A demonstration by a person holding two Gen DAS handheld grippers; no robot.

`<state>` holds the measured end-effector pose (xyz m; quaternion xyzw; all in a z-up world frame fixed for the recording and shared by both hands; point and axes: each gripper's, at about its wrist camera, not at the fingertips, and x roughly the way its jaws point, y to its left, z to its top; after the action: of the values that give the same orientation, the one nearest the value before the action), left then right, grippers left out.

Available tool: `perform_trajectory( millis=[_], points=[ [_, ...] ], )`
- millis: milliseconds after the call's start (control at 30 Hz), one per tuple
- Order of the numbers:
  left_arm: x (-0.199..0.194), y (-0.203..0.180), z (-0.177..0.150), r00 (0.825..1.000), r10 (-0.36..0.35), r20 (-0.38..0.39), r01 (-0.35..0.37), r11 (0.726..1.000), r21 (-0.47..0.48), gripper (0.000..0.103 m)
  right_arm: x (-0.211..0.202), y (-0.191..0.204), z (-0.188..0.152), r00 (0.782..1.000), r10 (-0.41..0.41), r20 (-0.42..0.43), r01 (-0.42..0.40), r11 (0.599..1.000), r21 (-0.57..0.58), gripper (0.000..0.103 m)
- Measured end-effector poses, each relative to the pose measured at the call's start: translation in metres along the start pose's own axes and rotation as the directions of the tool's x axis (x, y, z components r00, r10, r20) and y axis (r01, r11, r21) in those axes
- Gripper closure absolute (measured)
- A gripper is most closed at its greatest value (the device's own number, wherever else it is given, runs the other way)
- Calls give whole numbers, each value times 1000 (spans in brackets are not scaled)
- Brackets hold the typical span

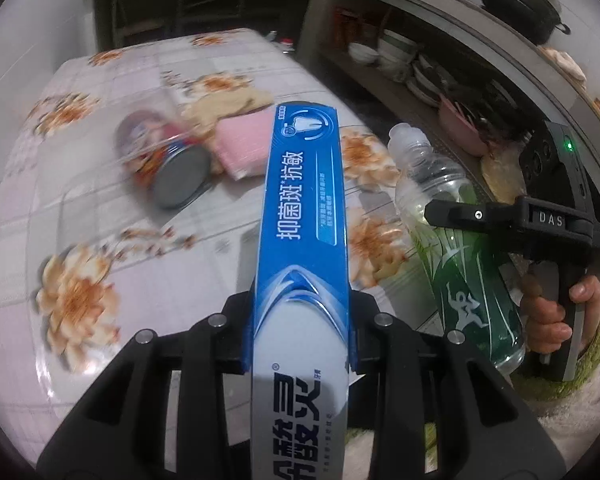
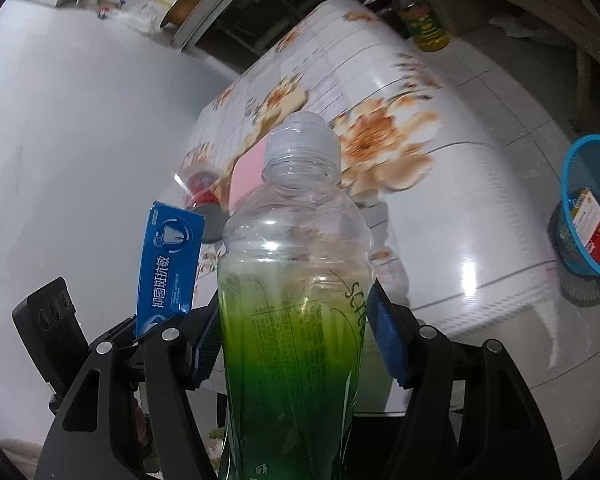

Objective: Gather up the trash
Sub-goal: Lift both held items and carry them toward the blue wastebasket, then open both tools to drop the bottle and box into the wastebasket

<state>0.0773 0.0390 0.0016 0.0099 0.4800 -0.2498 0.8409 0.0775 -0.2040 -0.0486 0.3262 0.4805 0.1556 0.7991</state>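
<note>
Clearly the left gripper (image 1: 300, 332) has its jaws clamped on a blue toothpaste box (image 1: 302, 200) printed "抑菌斑*抗敏", while the right gripper (image 2: 296, 344) grips a clear bottle (image 2: 296, 280) with a green label (text too small to read). Both hang above the floral table (image 1: 80, 208), where a tipped can (image 1: 168, 164) and pink cloth (image 1: 240, 144) lie; a blue basket (image 2: 580, 216) stands on the floor.

One toothpaste box (image 1: 300, 216), one bottle (image 2: 296, 300), one can (image 1: 168, 164), one pink cloth (image 1: 242, 142), one blue basket (image 2: 584, 208).
</note>
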Motion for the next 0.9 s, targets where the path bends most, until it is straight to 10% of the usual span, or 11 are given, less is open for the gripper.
perform_trajectory(
  millis=[533, 900],
  points=[
    [83, -113, 76, 974, -179, -141, 199, 969, 148, 72, -95, -120, -7, 974, -84, 212, 27, 966, 257, 38],
    [223, -238, 122, 877, -174, -449, 316, 912, 263, 72, -108, -285, -26, 953, -190, 234, 10, 795, 606, 38]
  ],
)
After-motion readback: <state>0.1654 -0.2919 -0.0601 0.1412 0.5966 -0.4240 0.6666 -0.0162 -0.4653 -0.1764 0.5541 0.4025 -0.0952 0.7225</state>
